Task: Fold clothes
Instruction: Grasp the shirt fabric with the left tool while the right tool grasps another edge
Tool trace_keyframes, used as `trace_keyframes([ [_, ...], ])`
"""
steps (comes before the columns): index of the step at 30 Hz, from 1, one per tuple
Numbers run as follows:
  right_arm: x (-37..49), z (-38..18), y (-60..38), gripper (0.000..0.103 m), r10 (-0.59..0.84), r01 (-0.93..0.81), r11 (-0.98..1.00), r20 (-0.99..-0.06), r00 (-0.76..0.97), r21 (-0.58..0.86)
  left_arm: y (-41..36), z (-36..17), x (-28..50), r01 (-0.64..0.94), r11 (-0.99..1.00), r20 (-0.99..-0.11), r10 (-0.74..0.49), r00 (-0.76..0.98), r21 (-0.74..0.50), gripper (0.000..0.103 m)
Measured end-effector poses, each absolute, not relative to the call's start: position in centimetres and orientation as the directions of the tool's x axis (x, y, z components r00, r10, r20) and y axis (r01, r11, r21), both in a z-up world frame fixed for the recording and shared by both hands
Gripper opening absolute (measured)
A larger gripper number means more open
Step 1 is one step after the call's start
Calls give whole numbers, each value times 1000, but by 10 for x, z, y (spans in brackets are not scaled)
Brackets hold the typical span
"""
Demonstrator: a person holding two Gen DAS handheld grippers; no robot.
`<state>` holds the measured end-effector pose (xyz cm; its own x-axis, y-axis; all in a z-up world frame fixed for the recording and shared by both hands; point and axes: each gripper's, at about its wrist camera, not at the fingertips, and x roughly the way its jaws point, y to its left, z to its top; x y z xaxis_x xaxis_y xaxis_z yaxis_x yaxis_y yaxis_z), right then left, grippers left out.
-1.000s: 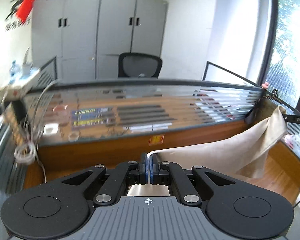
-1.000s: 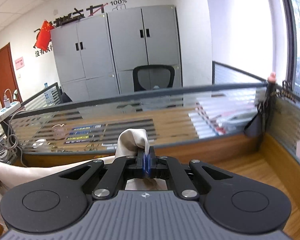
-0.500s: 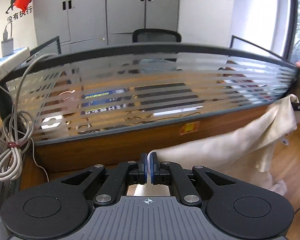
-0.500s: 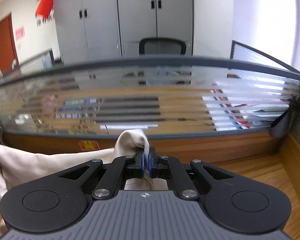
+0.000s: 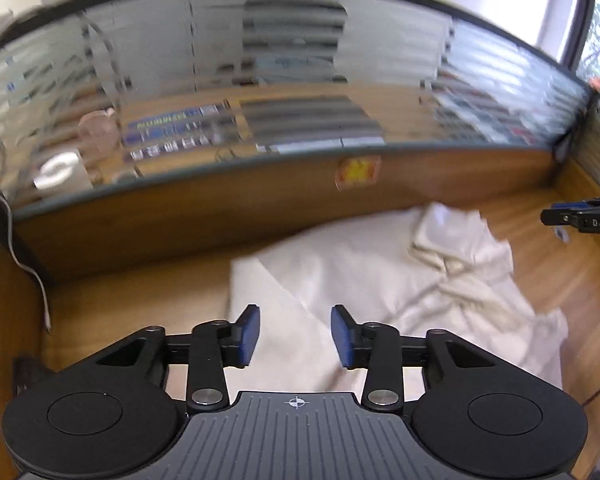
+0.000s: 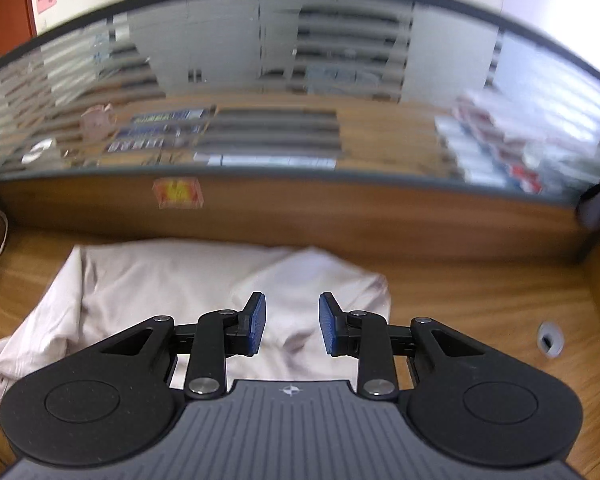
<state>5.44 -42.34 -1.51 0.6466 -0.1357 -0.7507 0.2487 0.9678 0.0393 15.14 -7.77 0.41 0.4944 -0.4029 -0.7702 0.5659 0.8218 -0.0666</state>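
Letting go of the cream garment (image 5: 352, 276) on the wooden desk (image 5: 132, 300), just short of the frosted glass partition (image 5: 300, 80). Left gripper (image 5: 295, 335) with jaws opening, blue pads (image 5: 249, 334) apart, cloth visible beneath the gap but nothing pinched. Right gripper (image 6: 291, 329) likewise opening, pads (image 6: 257, 323) clear of the fabric, empty. Seen from the right wrist view, garment (image 6: 204, 276) spread fairly flat along its far edge, rumpled and bunched at its left side. From the left wrist view, bunched again at the far right, near the other tool's tip (image 5: 580, 216).

Judged as the laying-out step, with no neat fold made yet. Next move likely called for smoothing the crumpled end, then picking an edge or corners with both tools and carrying them over evenly. Needed a low, shallow pinch to catch one layer only.
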Motion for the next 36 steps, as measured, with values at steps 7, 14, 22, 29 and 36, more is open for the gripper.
trace_keyframes([
  [7, 26, -58, -389, 40, -90, 211, 976, -791, 606, 51, -87, -40, 110, 598, 799, -814, -391, 429, -69, 63],
  [14, 11, -89, -345, 40, -18, 94, 995, -817, 577, 45, -109, -76, 89, 611, 780, -852, -404, 333, -132, 66],
  [22, -1, -114, -297, 40, 117, -96, 992, -839, 532, 78, -133, -109, 78, 613, 781, -867, -379, 322, -114, 67],
  [29, -3, -136, -278, 40, 120, -167, 985, -867, 483, 43, -146, -130, 80, 585, 798, -891, -362, 274, -145, 67],
  [36, 0, -153, -279, 2, 89, -144, 989, -883, 460, 24, -147, -145, 91, 499, 850, -910, -328, 252, -168, 10],
])
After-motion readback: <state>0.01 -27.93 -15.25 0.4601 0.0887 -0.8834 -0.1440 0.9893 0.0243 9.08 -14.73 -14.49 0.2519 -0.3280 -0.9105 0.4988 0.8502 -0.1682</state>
